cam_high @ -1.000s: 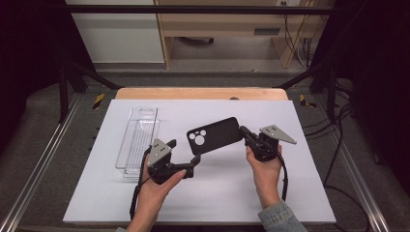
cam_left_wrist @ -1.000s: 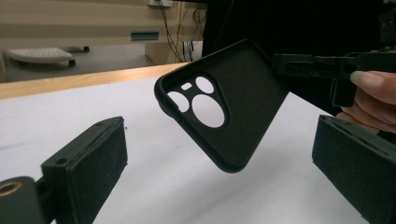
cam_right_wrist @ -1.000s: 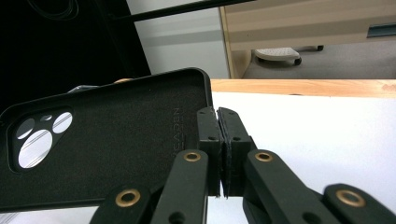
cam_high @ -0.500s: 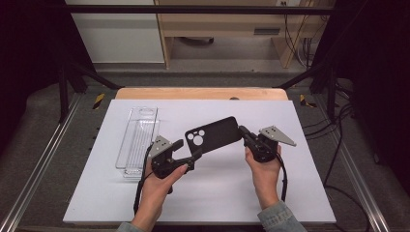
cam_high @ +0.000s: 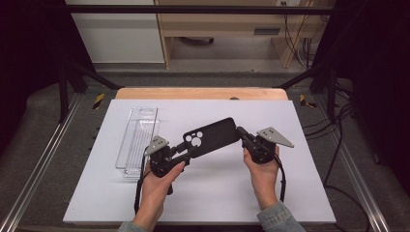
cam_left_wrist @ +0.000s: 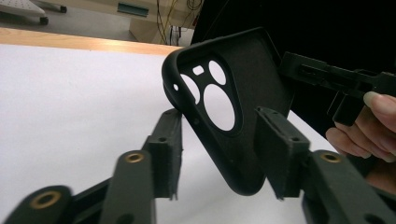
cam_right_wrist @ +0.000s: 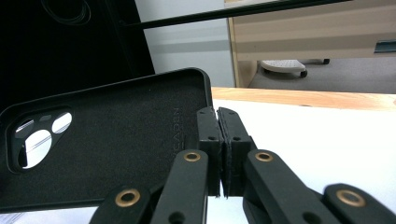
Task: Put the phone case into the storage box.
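Phone case (cam_high: 211, 137) above white tabletop (cam_high: 203, 193)

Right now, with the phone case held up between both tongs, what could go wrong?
The right tongs pinch only the phone case's thin edge, so it could twist loose. The left tongs have just been closing around the camera-cutout end, not yet clamped; an off-centre squeeze may flex the case or knock it onto the white board.

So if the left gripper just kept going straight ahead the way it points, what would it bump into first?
Most likely the black phone case with round camera cutouts: its camera end already sits between the jaws of the left gripper, which have just been closing. Whether the pads touch it yet is unclear. The right gripper holds its far end.
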{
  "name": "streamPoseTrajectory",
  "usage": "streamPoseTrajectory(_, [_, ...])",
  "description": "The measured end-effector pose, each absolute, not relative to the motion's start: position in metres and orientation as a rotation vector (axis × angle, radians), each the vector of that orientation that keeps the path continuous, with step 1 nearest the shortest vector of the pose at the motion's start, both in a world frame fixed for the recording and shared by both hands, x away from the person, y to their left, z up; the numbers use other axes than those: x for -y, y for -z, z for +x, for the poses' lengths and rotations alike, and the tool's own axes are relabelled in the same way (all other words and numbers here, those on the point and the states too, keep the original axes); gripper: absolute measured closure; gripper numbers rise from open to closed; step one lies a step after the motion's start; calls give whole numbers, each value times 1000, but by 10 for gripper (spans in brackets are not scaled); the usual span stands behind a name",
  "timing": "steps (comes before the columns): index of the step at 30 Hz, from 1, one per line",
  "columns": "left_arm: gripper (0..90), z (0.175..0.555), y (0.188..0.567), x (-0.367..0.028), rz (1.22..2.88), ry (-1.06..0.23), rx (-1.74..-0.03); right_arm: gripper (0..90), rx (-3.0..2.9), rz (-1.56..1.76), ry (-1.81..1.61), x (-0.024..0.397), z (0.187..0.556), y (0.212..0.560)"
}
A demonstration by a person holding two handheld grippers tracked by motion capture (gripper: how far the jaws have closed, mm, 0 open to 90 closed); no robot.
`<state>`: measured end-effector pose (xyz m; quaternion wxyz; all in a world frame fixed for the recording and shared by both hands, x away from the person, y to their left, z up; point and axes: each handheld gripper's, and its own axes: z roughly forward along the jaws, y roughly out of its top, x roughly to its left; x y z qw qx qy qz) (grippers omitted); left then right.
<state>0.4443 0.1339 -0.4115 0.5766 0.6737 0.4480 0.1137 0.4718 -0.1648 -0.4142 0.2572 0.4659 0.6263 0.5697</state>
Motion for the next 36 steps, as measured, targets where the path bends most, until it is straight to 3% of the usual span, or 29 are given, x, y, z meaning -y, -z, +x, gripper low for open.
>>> streamPoseTrajectory(7, [664,443,411,-136,1555,-241,-1092,887,-1702,1249,-1556,163,471,416])
streamPoseTrajectory(20, [806,437,403,-142,1542,-249,-1070,887,-1726,1256,-1573,159,473,425])
streamPoseTrajectory(36, [826,437,394,-147,1611,-331,-1016,879,-1782,1267,-1598,155,478,435])
